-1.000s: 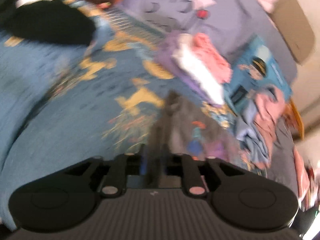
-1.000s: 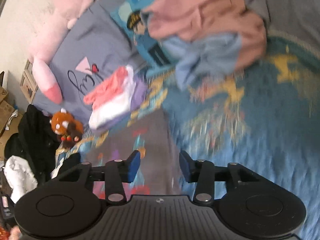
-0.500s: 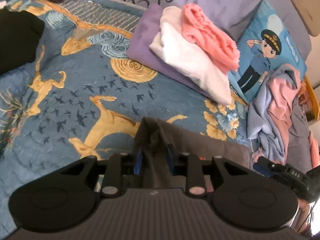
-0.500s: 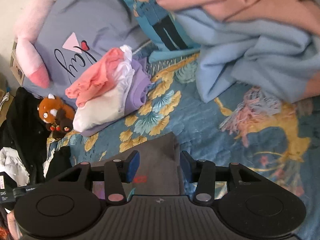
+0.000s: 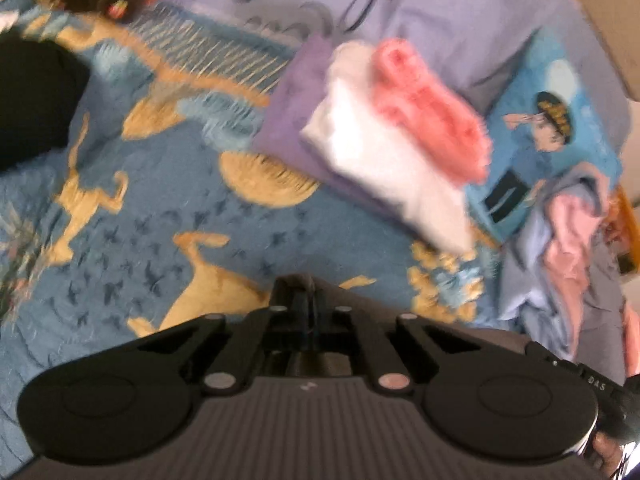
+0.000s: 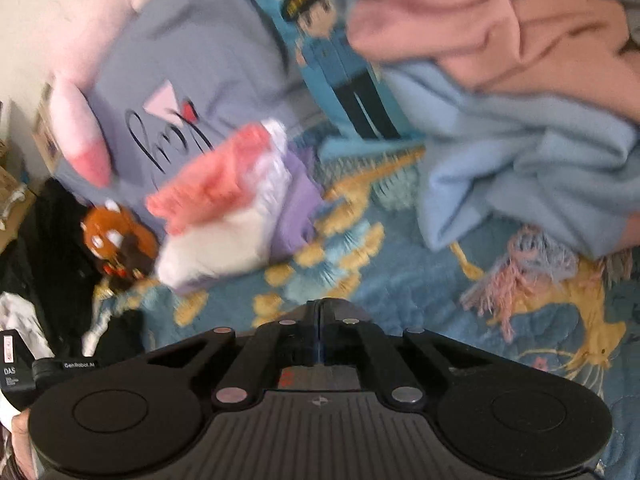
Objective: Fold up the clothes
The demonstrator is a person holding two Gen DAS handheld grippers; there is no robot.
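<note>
**Both tongs pinched shut at the edge of a grey garment**

Left wrist view: the left tongs (image 5: 308, 300) are closed, their jaws together at the near edge of a grey garment (image 5: 460, 326) that lies flat on the bed (image 5: 120, 216). The jaws have just been closing; whether cloth is really caught between them cannot be told, since the tips hide it. Beyond lies one stack of folded clothes (image 5: 384, 152) with three pieces: purple underneath, white in the middle, pink on top. Further right sits one loose heap of unfolded clothes (image 5: 560, 240), pink and pale blue. One cartoon cushion (image 5: 552, 136) and one lilac pillow (image 5: 460, 20) lie behind.

Right wrist view: the right tongs (image 6: 320, 312) are likewise closed at the grey garment (image 6: 320, 376), having just been closing. Whether they hold fabric cannot be told here either. The same stack (image 6: 228, 208) shows at the left, the loose heap (image 6: 520, 112) at the upper right, and one brown plush toy (image 6: 116, 240) beside the pillow.

Risks, as I judge them: if either pair has bitten only a thin lip of cloth, or none, the edge may slip out when lifted and the fold will come out crooked. A bite that goes too deep could catch the bedspread too. Uneven pulling between the two hands would skew the garment.
</note>
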